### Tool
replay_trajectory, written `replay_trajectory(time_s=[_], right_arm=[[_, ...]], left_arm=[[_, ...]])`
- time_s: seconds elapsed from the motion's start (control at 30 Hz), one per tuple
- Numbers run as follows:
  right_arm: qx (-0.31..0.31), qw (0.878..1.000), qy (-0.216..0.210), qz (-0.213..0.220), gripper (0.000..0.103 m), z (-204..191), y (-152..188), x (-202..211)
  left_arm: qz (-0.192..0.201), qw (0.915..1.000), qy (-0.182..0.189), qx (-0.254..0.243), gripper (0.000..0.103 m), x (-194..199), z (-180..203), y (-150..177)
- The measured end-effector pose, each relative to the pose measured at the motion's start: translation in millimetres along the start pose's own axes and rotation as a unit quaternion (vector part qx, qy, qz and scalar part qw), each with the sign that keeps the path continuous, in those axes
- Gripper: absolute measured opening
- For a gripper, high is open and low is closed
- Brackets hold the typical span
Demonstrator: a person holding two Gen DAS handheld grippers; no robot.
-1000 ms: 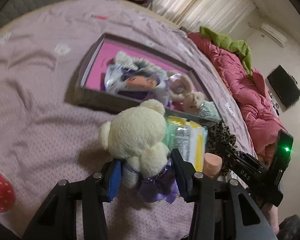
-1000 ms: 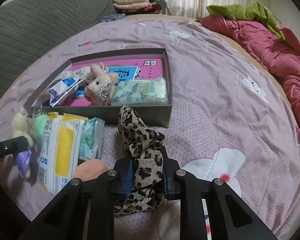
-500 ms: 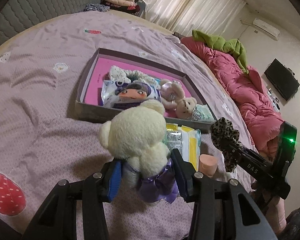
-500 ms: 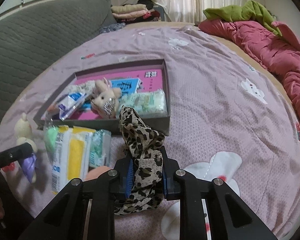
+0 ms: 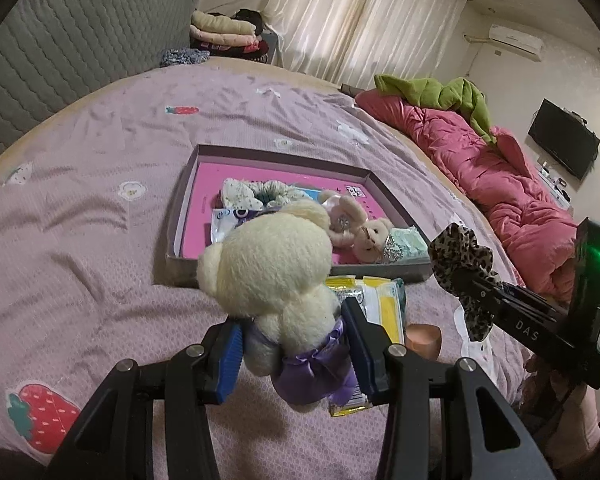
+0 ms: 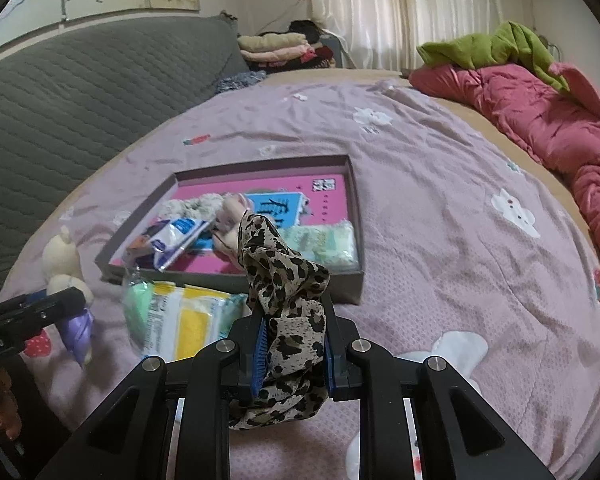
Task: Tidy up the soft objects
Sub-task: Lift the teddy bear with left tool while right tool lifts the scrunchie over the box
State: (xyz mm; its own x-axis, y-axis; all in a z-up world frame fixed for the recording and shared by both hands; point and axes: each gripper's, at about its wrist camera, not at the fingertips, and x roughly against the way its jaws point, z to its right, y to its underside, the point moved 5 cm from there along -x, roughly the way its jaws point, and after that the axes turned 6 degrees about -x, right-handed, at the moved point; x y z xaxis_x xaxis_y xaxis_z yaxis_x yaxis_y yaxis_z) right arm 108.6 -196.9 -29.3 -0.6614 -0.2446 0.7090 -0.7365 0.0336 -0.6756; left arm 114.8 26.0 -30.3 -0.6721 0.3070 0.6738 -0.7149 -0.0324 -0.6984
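My left gripper (image 5: 294, 344) is shut on a cream teddy bear (image 5: 272, 276) with a purple bow, held above the bed; the bear (image 6: 62, 258) also shows at the left of the right wrist view. A leopard-print scrunchie (image 6: 286, 304) hangs pinched in my right gripper (image 6: 294, 350), which is shut on it; the scrunchie (image 5: 462, 264) appears at the right of the left wrist view. Beyond both lies a shallow grey box (image 5: 180, 216) with a pink floor, holding small plush bunnies (image 5: 360, 230), a wrapped packet (image 6: 172, 236), scrunchies and tissues.
A yellow-and-green tissue pack (image 6: 180, 320) lies on the lilac bedsheet just in front of the box (image 6: 356, 216). A peach sponge (image 5: 422, 338) sits beside it. A pink duvet (image 5: 512, 196) with a green cloth lies right; a grey headboard (image 6: 80, 92) and folded clothes stand behind.
Both grippers have risen with their loads: the bear and the scrunchie now hang higher above the sheet, and more of the room behind the box has come into view.
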Motion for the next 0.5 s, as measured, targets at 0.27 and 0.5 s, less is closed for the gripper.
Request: replay_trajectory(time_s=[0.27, 0.5], right_arm=[[-0.023, 0.999, -0.027, 0.014, 0.022, -5.1, -10.7, 1.2], [-0.026, 0.999, -0.031, 0.03, 0.022, -6.5, -18.9, 5.3]], left_arm=[[0.009, 1.0, -0.002, -0.002, 0.047, 1.3, -0.3, -4.0], [0.015, 0.9999, -0.006, -0.001, 0.047, -2.1, -4.8, -12.0]])
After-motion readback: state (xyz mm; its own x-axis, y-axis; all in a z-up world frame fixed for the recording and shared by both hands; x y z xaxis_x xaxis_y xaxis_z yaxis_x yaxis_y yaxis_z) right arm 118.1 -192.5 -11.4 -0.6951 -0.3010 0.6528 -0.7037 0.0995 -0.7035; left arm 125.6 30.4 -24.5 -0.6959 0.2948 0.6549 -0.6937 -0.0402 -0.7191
